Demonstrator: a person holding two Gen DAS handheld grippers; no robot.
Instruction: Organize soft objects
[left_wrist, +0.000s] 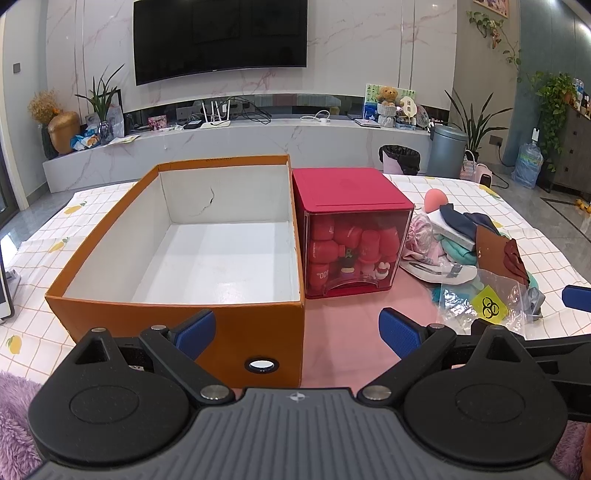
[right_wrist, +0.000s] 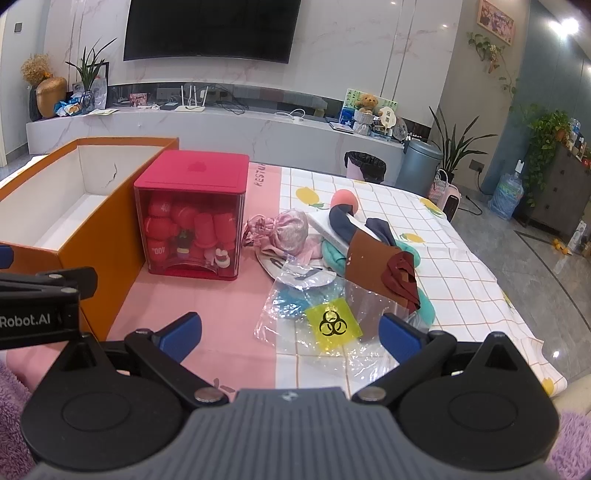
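Hovering with both pairs of fingers apart and empty, we see the heap of soft cloths (right_wrist: 369, 254) at one o'clock from our right gripper (right_wrist: 290, 332), nearer than our left gripper (left_wrist: 297, 330); the empty orange cardboard box (left_wrist: 177, 317) sits at eleven.

A home living room: wall television (left_wrist: 220, 37), houseplants (left_wrist: 476, 122), marble media shelf (left_wrist: 258, 140).

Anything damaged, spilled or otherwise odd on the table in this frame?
Two things. The orange box has a crack in its white inner back wall. In the pile of soft items, a clear plastic bag carries a yellow biohazard sticker, unusual among household cloths. Nothing looks spilled.
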